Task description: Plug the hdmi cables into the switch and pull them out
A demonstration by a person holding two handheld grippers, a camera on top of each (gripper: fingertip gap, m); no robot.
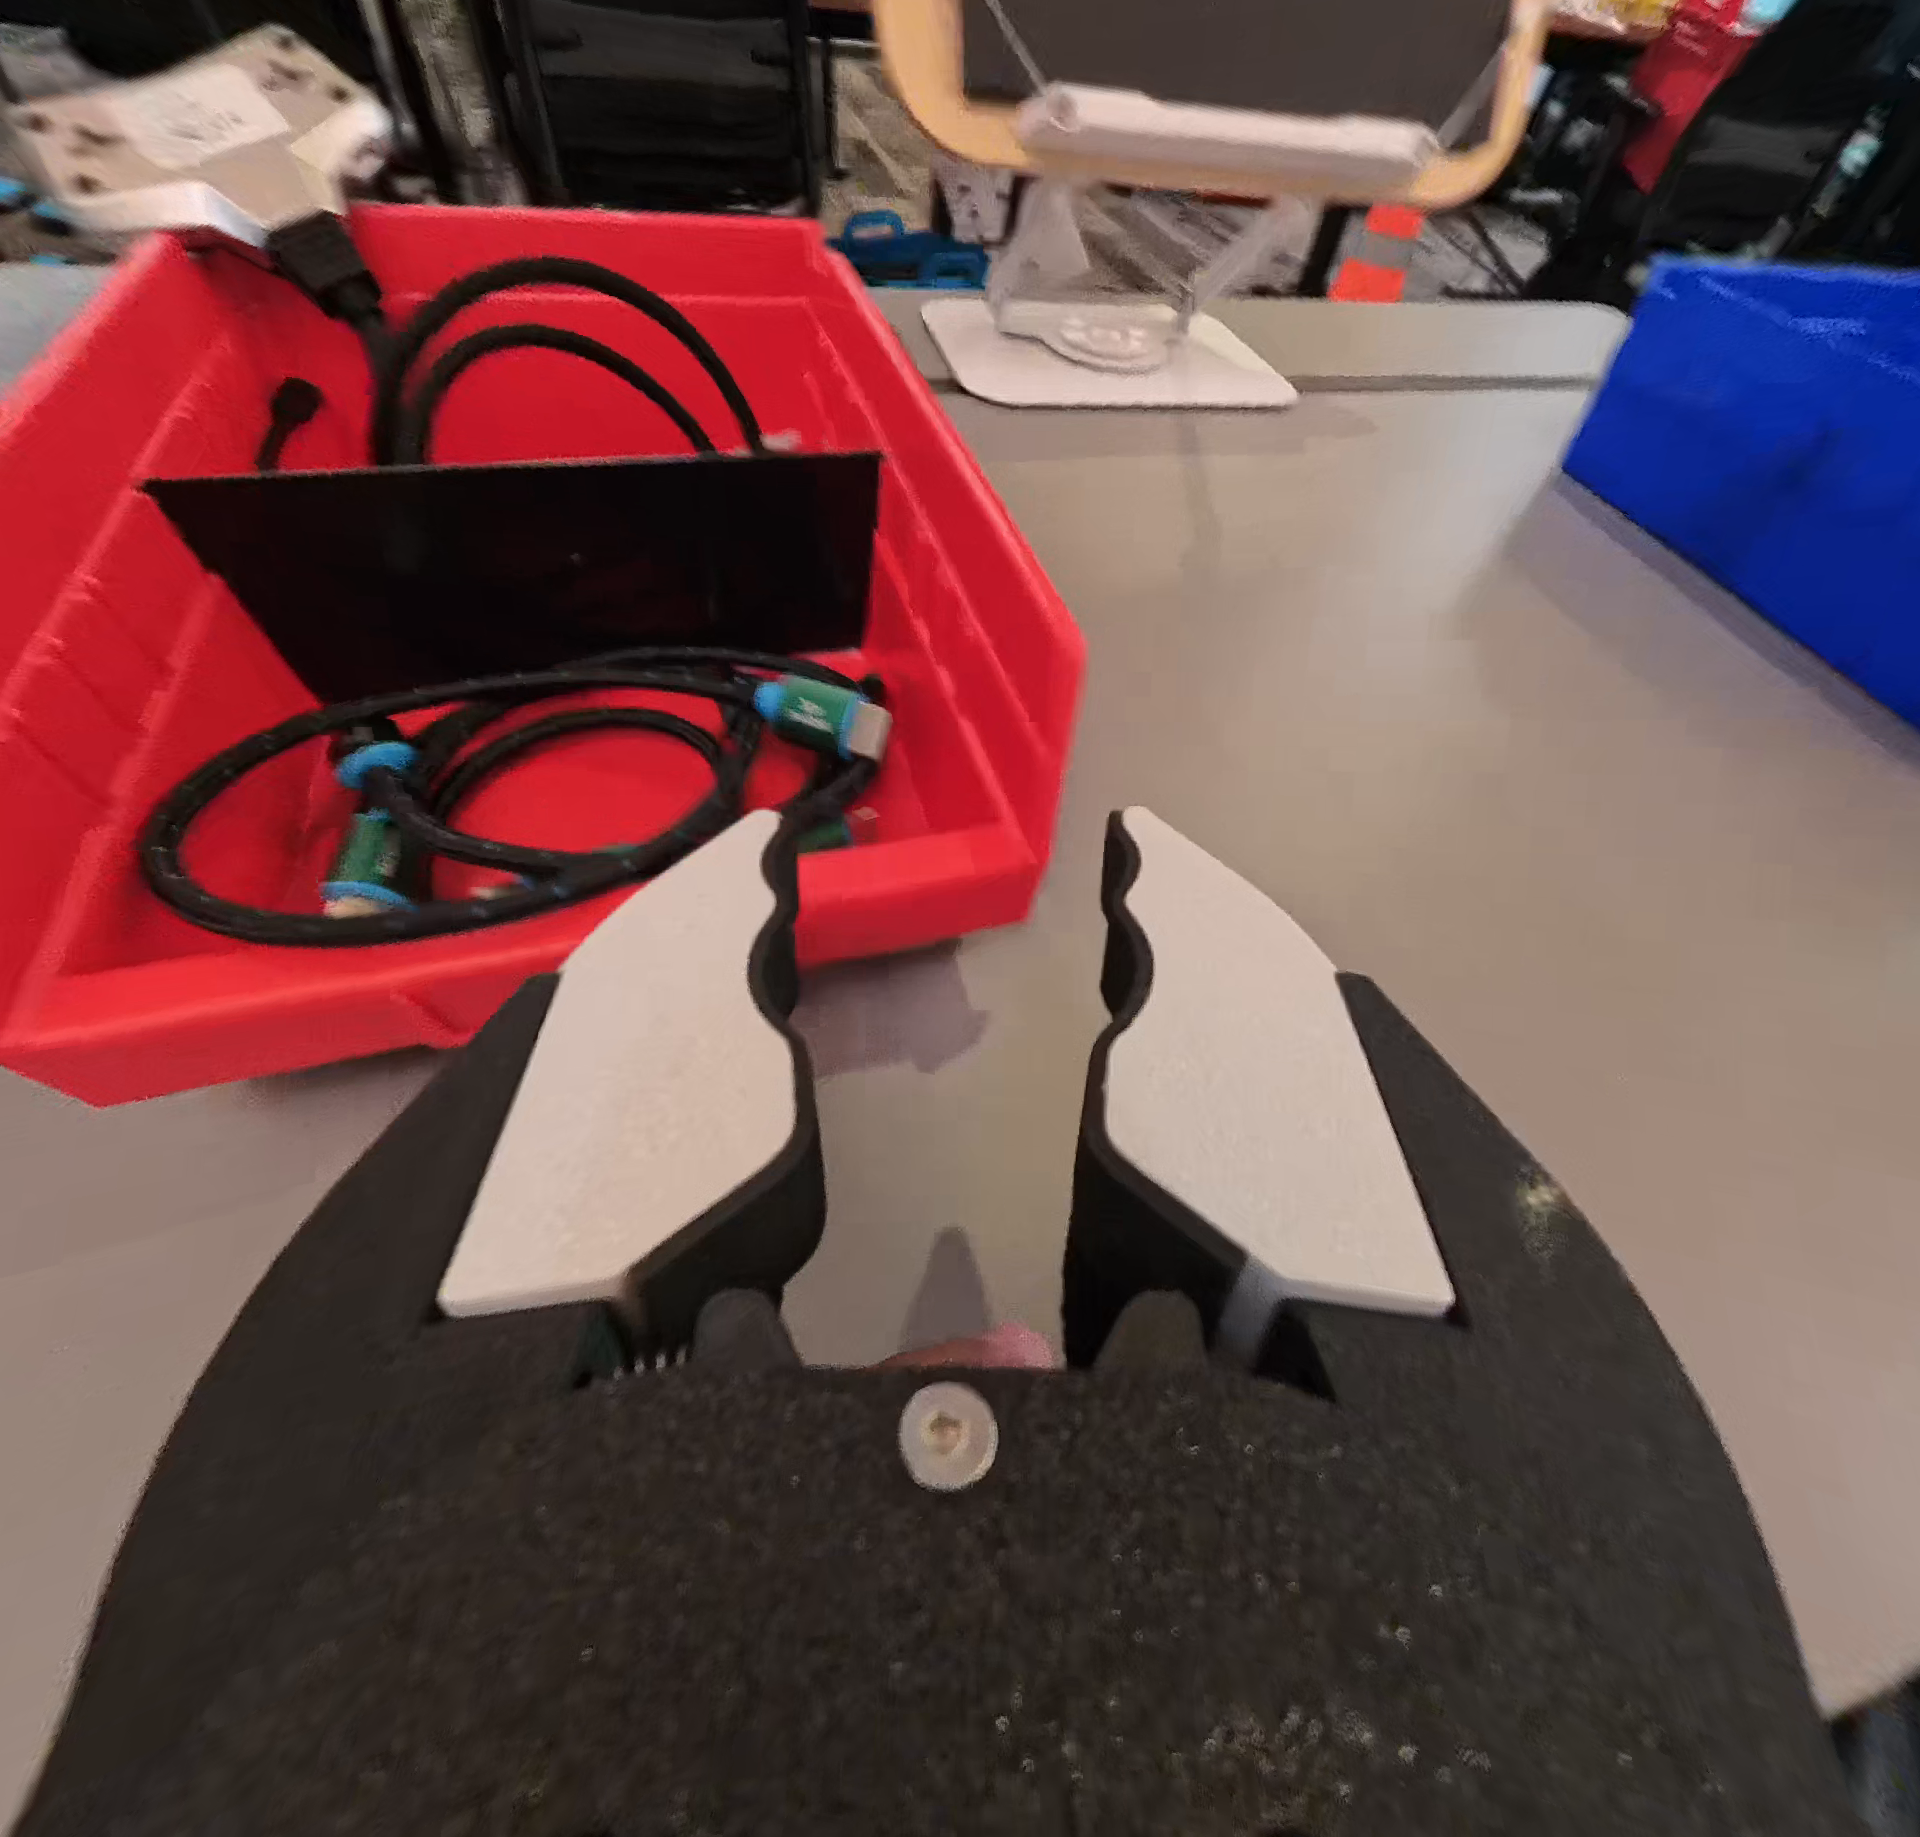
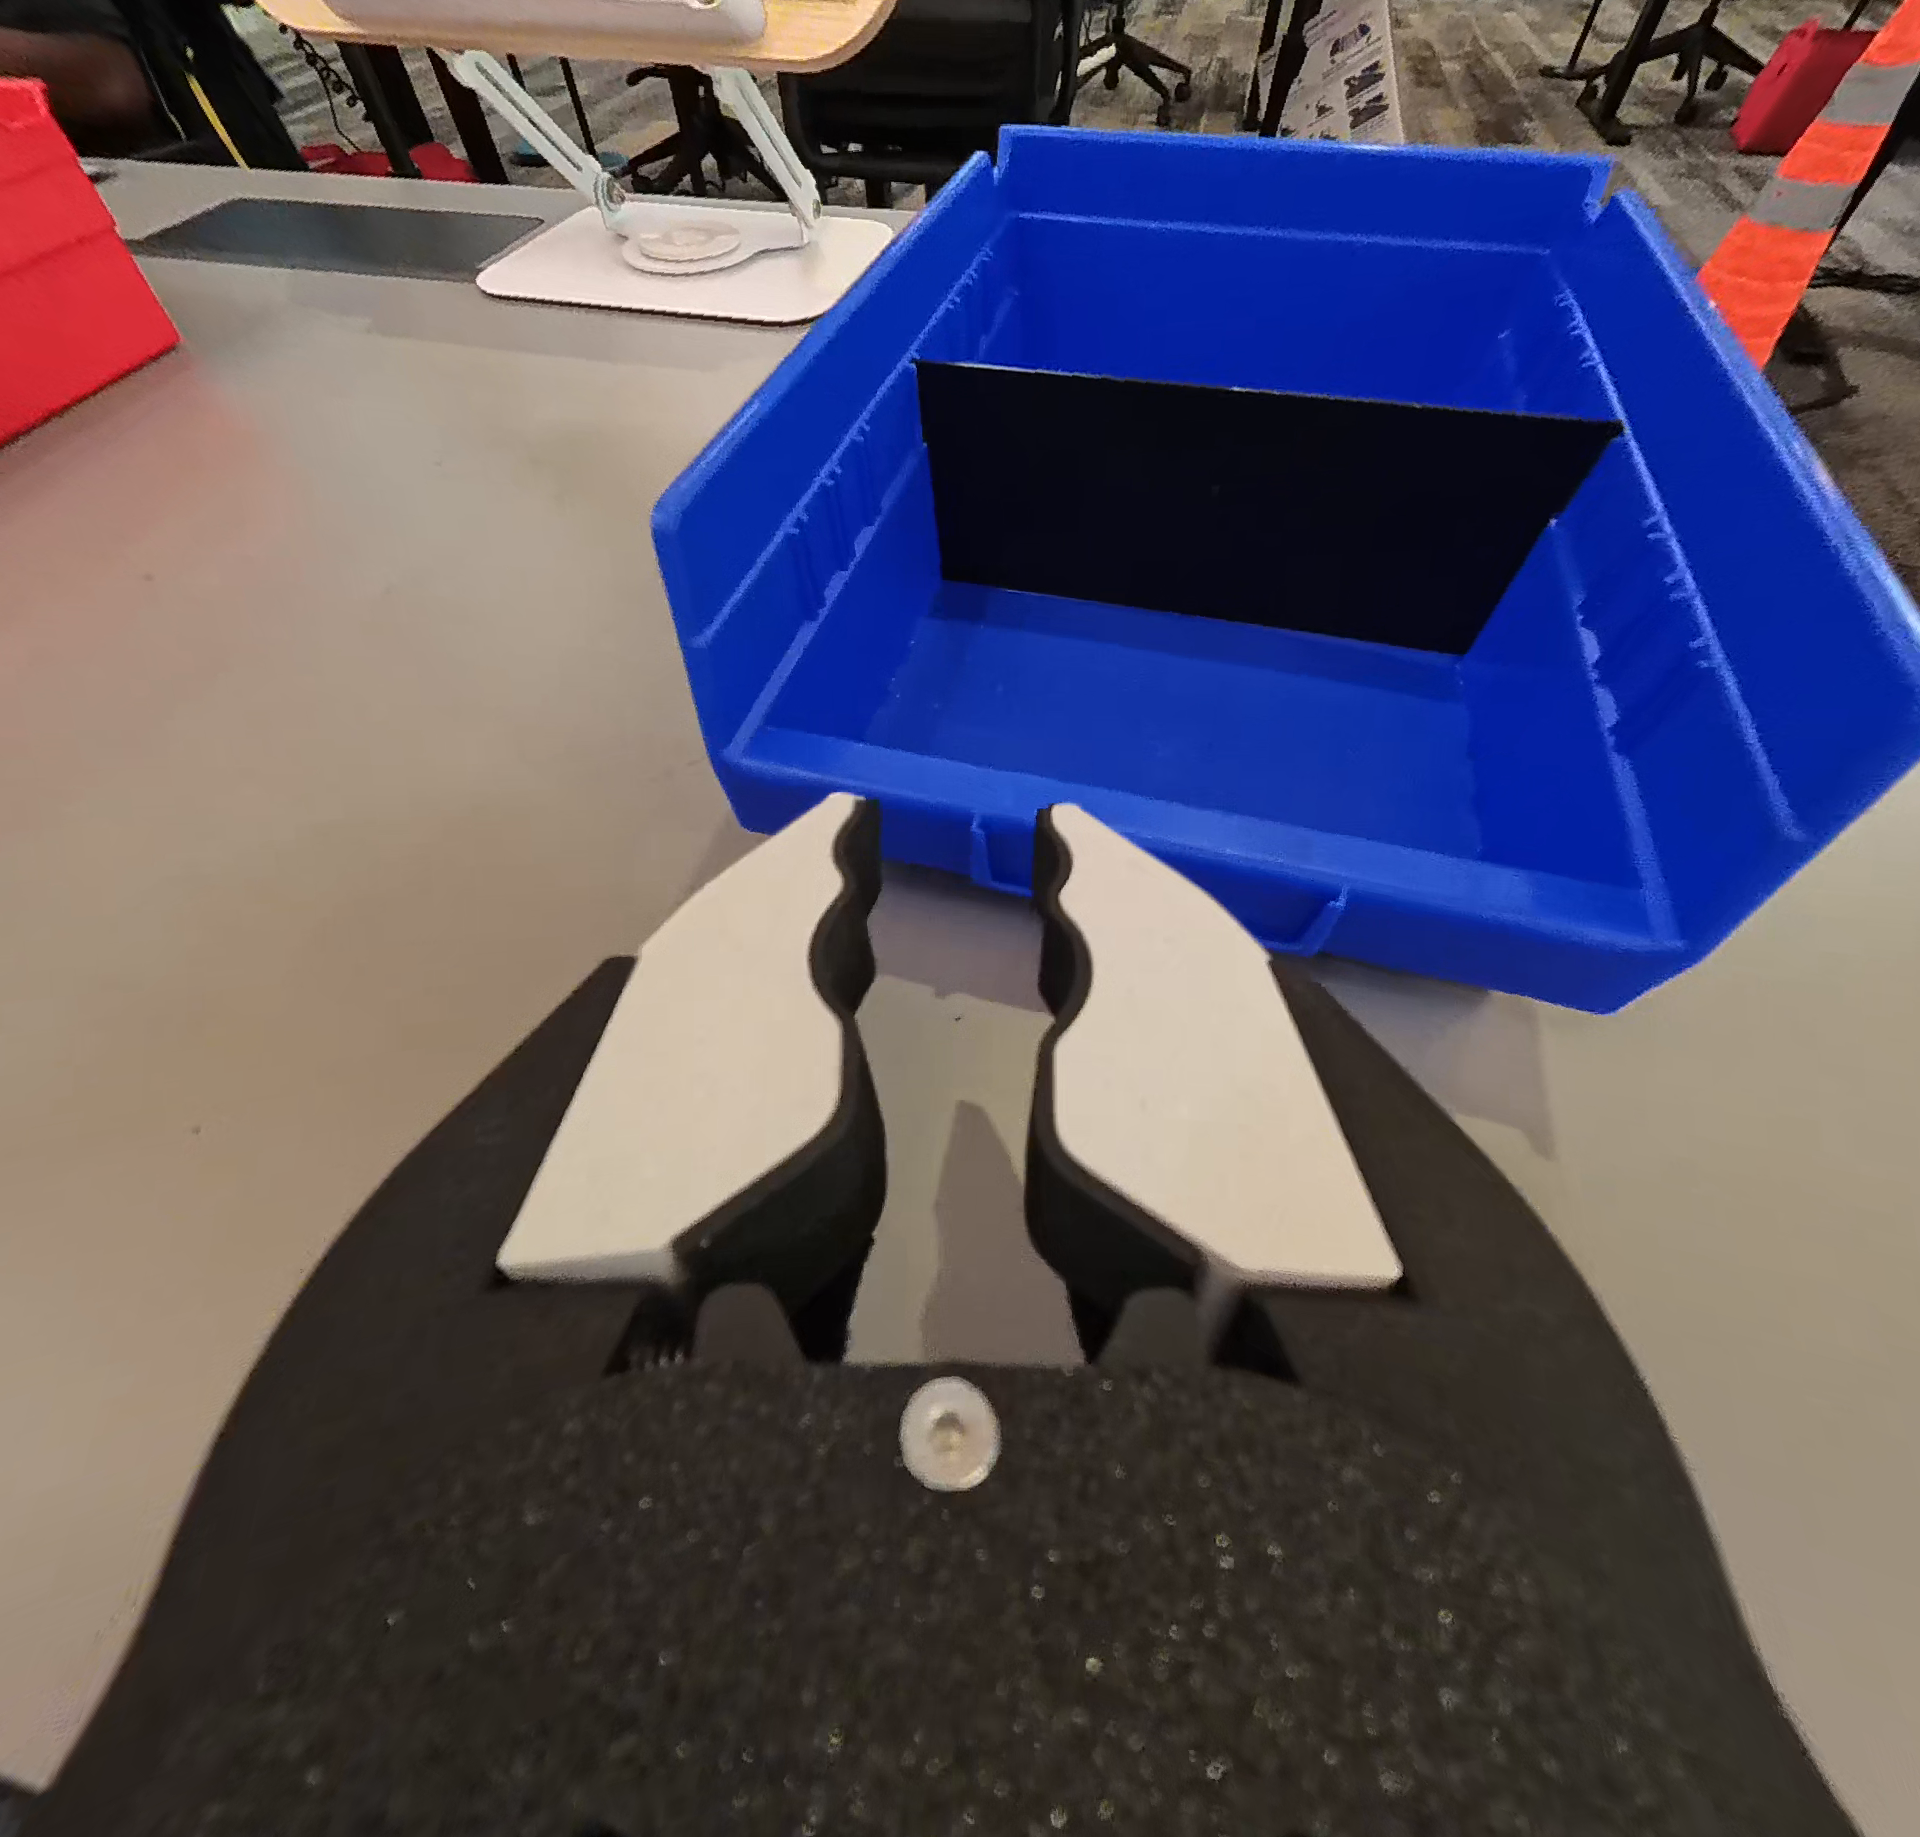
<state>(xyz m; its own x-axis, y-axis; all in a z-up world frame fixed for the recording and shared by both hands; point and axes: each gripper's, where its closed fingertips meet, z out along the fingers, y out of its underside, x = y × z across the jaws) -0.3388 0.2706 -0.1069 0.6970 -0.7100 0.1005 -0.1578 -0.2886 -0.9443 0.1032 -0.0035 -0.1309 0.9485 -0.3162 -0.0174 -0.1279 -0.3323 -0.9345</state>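
While office chairs and desk legs crowd the carpeted room behind, a smooth grey table (image 1: 1299,644) carries a glossy red plastic bin (image 1: 966,582) at the left and a ribbed blue bin (image 2: 1766,644) at the right, each split by a flat black divider. Braided black HDMI cables (image 1: 468,790) with green-and-blue plugs coil in the red bin's near compartment, plain black leads in the far one; I cannot pick out the switch. Both the left gripper (image 1: 945,826) and right gripper (image 2: 956,816), grey-faced with wavy black pads, hang above the table with fingers apart, holding nothing.
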